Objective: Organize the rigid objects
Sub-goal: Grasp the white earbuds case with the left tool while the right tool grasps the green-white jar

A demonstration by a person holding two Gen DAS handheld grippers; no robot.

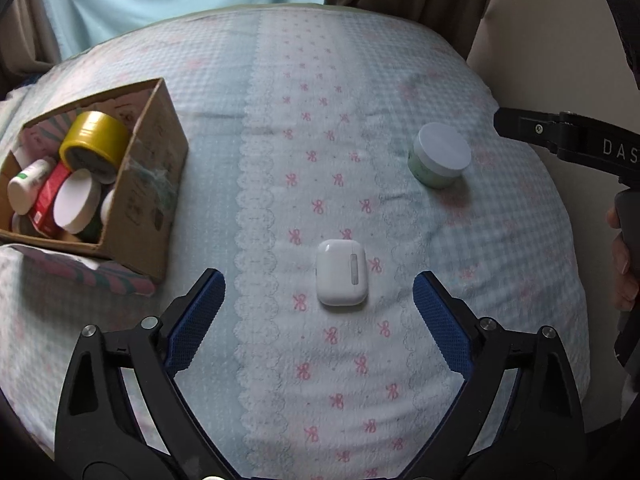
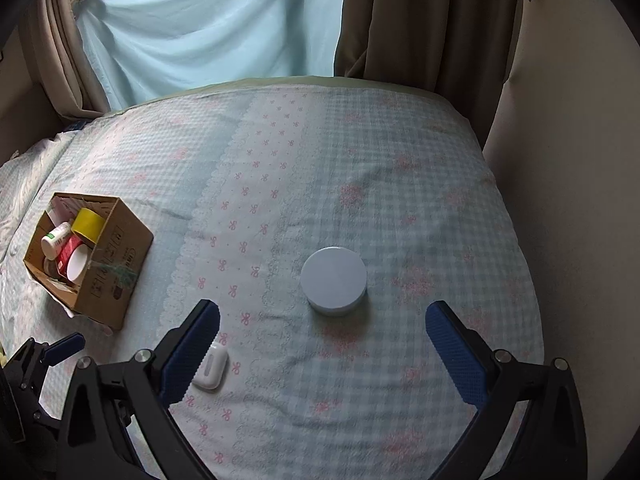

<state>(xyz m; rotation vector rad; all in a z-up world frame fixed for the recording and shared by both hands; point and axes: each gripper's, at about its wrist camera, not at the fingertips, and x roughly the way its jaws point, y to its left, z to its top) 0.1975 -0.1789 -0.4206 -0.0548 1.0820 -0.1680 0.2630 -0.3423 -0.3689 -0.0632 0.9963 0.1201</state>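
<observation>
Two items remain loose on the bed: the earbud case (image 1: 341, 272) lies between the spread left fingers (image 1: 208, 304), the round jar (image 2: 333, 286) just ahead of the spread right fingers (image 2: 456, 356). Risk: smooth shells slipping on soft bedding; overfilled box (image 1: 148, 184) rejecting them.

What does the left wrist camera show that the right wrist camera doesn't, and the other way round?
Only the left wrist view shows the jar's green side wall, a hand holding the right gripper's body at the frame's right edge, and the whole earbud case. Only the right wrist view shows the window frame at top left and the open right gripper framing the round jar. Both show the cardboard box of containers, the yellow tape roll, the patterned bedspread, the curtains, and the open left gripper.
</observation>
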